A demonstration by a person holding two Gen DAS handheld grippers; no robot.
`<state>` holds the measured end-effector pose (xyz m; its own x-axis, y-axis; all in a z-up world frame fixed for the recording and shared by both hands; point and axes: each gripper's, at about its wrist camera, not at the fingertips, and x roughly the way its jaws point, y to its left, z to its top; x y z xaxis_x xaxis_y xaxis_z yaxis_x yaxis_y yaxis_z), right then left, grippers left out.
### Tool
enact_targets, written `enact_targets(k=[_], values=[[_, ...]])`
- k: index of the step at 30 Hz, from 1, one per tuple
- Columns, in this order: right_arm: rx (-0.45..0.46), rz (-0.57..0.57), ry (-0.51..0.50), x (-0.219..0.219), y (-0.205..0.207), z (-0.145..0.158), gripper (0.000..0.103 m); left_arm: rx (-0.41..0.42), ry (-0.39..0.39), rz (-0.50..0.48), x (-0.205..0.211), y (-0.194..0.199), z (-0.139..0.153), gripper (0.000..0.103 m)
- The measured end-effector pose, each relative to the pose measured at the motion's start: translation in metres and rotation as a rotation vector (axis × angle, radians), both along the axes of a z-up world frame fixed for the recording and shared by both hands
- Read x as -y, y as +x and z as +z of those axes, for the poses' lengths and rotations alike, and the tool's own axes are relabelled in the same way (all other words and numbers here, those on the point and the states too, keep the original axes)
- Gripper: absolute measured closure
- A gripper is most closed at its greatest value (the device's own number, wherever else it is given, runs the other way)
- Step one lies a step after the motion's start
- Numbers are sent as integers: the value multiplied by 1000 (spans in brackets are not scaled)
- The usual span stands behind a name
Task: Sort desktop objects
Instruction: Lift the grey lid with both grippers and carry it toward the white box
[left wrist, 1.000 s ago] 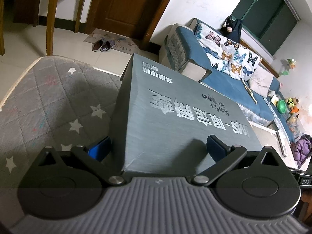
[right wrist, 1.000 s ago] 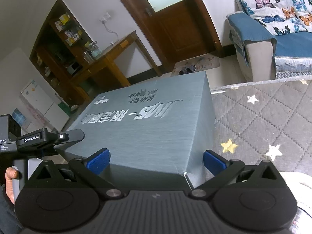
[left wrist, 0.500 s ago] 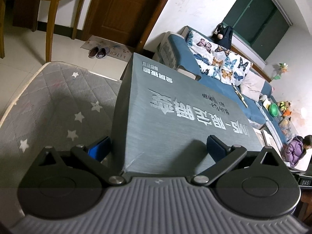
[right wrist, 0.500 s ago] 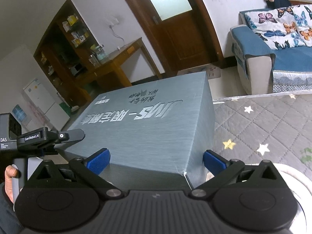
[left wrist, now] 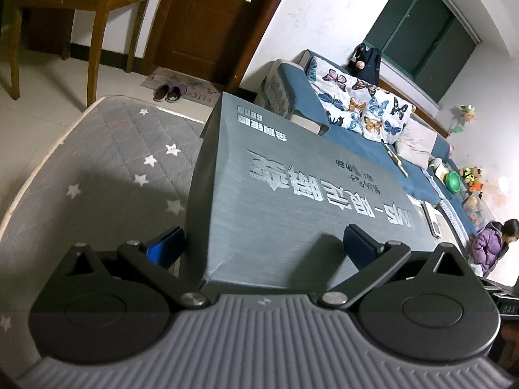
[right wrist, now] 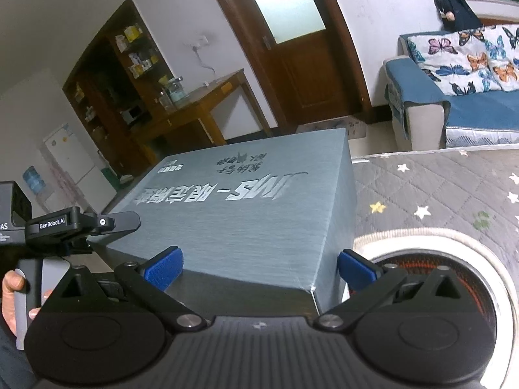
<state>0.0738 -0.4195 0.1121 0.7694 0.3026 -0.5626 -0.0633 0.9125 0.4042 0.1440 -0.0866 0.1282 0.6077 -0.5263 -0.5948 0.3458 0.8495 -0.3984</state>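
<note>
A large grey box (left wrist: 292, 194) with silver lettering is held up between both grippers over a grey star-patterned cover (left wrist: 107, 162). My left gripper (left wrist: 259, 246) is wide apart around one near corner of the box, one blue pad beside its side face, the other over its top. My right gripper (right wrist: 259, 262) straddles the opposite corner of the box (right wrist: 246, 207) the same way. The left gripper's body (right wrist: 65, 227) shows at the left edge of the right wrist view.
A round heater opening (right wrist: 454, 291) lies below the box's right end. A blue sofa (left wrist: 356, 123) with butterfly cushions stands behind. A wooden table (left wrist: 81, 0) and door (left wrist: 207, 16) are at the back. A child (left wrist: 493, 246) crouches at right.
Both grippers have lifted with the box; more of the star cover and the heater opening show below. Grip on the box is unchanged.
</note>
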Motion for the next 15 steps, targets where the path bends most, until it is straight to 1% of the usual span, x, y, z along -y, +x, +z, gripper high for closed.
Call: enact_targets(k=[4, 15], values=[[21, 6, -9, -13, -33, 4, 0, 7, -8, 4, -11, -30, 2, 0], [51, 36, -52, -45, -106, 7, 0, -10, -21, -2, -43, -105, -8, 0]])
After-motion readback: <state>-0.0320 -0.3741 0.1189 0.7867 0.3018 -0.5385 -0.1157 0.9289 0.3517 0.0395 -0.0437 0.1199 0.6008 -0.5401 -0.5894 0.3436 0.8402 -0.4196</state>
